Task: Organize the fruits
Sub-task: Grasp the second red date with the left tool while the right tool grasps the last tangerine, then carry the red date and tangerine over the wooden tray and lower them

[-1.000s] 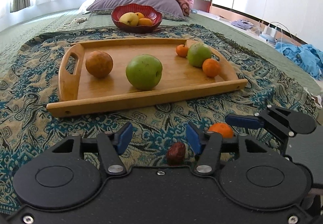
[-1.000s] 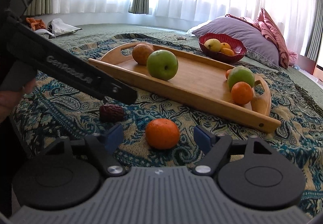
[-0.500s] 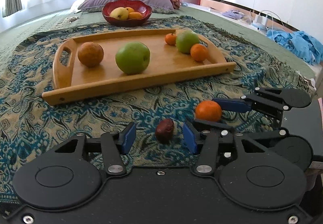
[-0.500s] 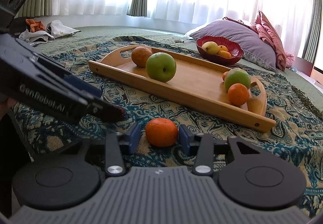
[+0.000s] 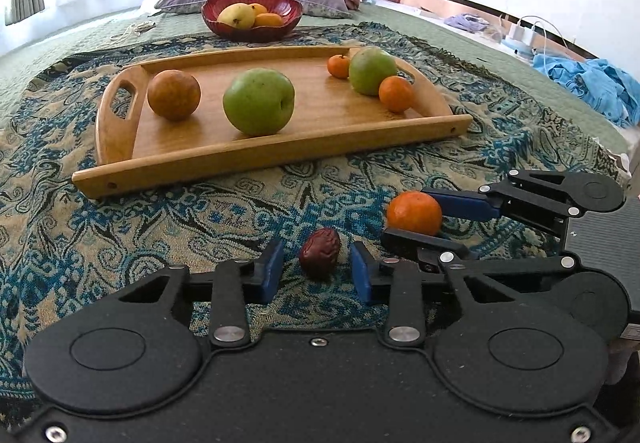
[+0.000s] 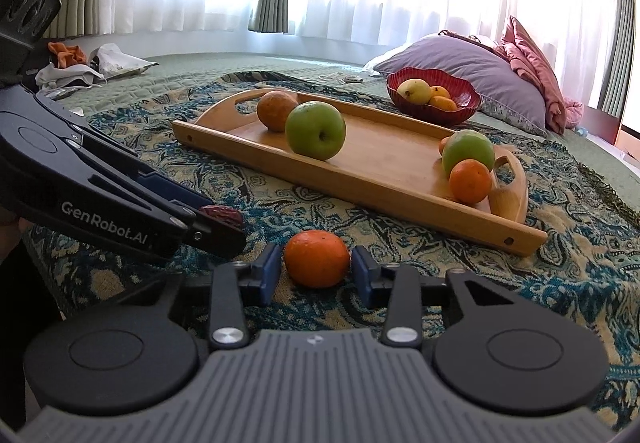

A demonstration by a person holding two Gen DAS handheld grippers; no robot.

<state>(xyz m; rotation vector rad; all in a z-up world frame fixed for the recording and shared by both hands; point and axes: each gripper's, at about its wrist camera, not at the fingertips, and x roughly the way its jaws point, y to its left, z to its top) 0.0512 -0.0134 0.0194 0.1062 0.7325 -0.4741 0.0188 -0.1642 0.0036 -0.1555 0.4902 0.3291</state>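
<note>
Over the last second both grippers had pushed forward and narrowed around their fruit. Five fruits sat on the tray; two remained on the blanket. The left gripper, jaws released, straddled the date at lower centre; the right gripper flanked the tangerine, almost touching, not yet clenched.

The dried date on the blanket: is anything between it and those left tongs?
Nothing visible. The date lies in the open gap of the left tongs, pads either side, not yet touching. The right tongs bracket the orange beside it.
</note>
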